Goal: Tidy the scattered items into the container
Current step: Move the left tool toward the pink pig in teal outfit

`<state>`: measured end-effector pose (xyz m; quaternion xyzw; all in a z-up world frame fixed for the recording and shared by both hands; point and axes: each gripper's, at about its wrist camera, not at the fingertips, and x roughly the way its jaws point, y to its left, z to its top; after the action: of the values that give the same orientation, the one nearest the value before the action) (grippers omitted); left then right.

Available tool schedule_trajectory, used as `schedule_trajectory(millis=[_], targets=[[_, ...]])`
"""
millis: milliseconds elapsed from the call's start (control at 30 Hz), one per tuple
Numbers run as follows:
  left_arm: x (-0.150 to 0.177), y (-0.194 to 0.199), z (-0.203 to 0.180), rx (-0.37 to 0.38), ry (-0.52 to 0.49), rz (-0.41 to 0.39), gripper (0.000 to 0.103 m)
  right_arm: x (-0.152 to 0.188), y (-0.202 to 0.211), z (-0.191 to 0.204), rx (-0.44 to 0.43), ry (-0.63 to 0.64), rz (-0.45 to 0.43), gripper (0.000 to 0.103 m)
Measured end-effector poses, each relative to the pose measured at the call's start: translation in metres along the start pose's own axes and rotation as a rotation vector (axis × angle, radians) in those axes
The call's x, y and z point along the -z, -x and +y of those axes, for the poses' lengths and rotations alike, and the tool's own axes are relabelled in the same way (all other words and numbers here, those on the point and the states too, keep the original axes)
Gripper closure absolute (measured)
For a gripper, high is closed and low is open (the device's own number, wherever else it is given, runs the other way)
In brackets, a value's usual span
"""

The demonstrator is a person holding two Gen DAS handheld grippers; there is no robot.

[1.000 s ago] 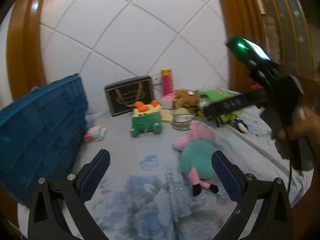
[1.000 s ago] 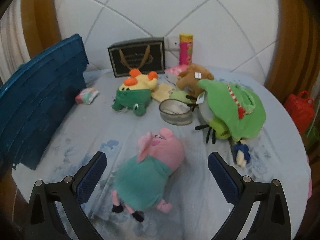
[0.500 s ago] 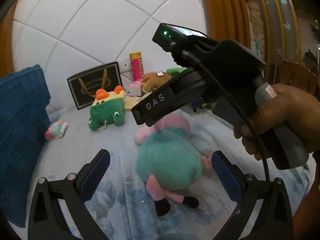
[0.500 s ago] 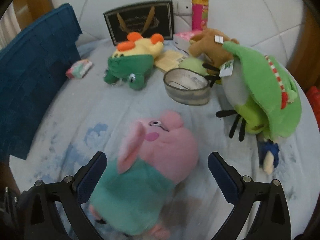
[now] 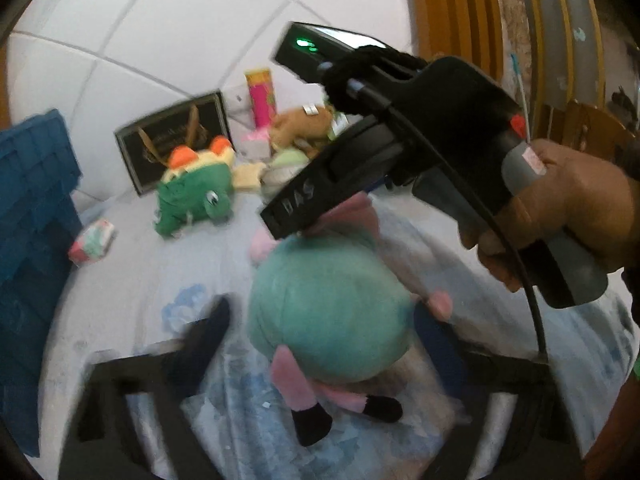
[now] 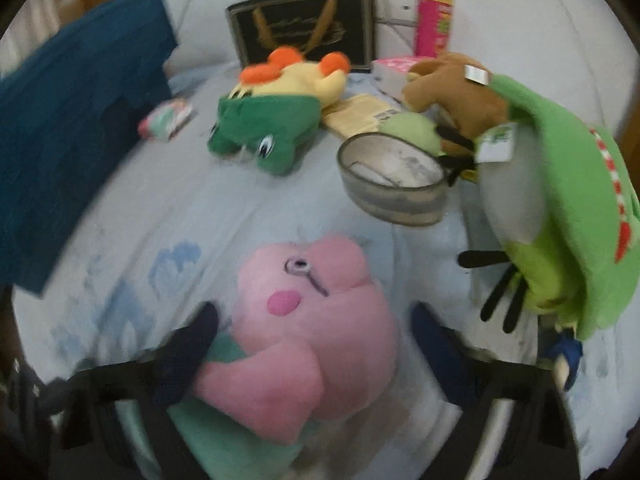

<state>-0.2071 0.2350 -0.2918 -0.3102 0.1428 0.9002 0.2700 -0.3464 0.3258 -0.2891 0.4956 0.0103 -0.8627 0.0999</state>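
Pig plush (image 5: pixel 328 312), the pink one in the teal dress, is lying on the pale blue-patterned bedsheet (image 6: pixel 168 208) right in the middle, and both claws are on it at once. Left gripper (image 5: pixel 320 324) sits around the teal body from the leg end, black feet poking out toward the camera. Its jaws have just been closing in, with the body between them; the right pad looks about touching the dress, the left pad seems a hair off, but it's all motion blur, so I can't tell if it's really squeezing yet. Right gripper (image 6: pixel 312 320) straddles the pink head from the other end, and its jaws have just been closing too, with the head between them. Its left pad is up against the plush, but there's sheet showing between the head and the right pad, so not a proper pinch.

From the left wrist view you can see the person's right hand (image 5: pixel 560 216) wrapped round the handle of that right tool, which slants down onto the toy.

Blue crate (image 6: pixel 76 120) stands at the left edge of the bed, well apart from the pig. Further back: green frog plush (image 6: pixel 264 128), clear round tub (image 6: pixel 396 184), brown plush (image 6: pixel 452 92), a big green plush (image 6: pixel 568 208) on the right, a small wrapped packet (image 6: pixel 166 120) near the crate, a black framed picture (image 6: pixel 304 28) and a pink tube (image 6: pixel 434 20) by the wall
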Motion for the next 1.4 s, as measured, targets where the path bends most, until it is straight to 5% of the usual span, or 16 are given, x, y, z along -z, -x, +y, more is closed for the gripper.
schedule_trajectory(millis=[367,433,467,500,633,667,733,767,800,933,1133,1167,1267,1400], targets=[[0.001,0.010,0.004,0.019,0.007,0.001,0.069,0.022,0.036,-0.003,0.040,0.083,-0.094,0.064],[0.001,0.015,0.001,0.015,-0.007,-0.002,0.073,0.025,0.042,-0.003,0.045,0.091,-0.106,0.074],[0.001,0.018,0.001,0.012,-0.015,-0.006,0.080,0.026,0.044,-0.003,0.031,0.088,-0.106,0.103],[0.000,0.021,0.002,0.015,-0.017,-0.012,0.103,0.027,0.047,-0.003,0.023,0.083,-0.105,0.103],[-0.003,0.029,0.009,0.016,-0.025,-0.015,0.103,0.033,0.052,-0.007,0.063,0.075,-0.122,0.103],[-0.002,0.029,0.010,0.011,-0.025,-0.013,0.103,0.034,0.052,-0.009,0.073,0.065,-0.125,0.099],[0.001,0.029,0.013,0.000,-0.013,0.001,0.103,0.033,0.052,-0.020,0.046,0.018,-0.125,0.071],[0.003,0.028,0.014,-0.009,-0.005,0.014,0.103,0.031,0.051,-0.023,0.025,0.000,-0.132,0.034],[0.004,0.029,0.015,-0.019,-0.002,0.015,0.103,0.029,0.051,-0.027,0.005,-0.018,-0.141,0.019],[0.015,0.030,0.015,-0.032,-0.003,0.018,0.103,0.016,0.048,-0.019,0.032,0.035,-0.173,0.019],[0.029,0.032,0.024,0.000,0.042,0.030,0.103,-0.004,0.011,-0.027,0.028,0.027,-0.073,0.020],[0.030,0.032,0.026,0.012,0.053,0.032,0.103,-0.007,0.004,-0.029,0.025,0.023,-0.056,0.029],[0.031,0.024,0.026,0.024,0.060,0.054,0.103,-0.006,-0.002,-0.029,0.035,0.020,-0.037,0.091],[0.028,0.017,0.017,0.034,0.042,0.056,0.103,0.004,0.007,-0.017,0.094,0.080,-0.053,0.092]])
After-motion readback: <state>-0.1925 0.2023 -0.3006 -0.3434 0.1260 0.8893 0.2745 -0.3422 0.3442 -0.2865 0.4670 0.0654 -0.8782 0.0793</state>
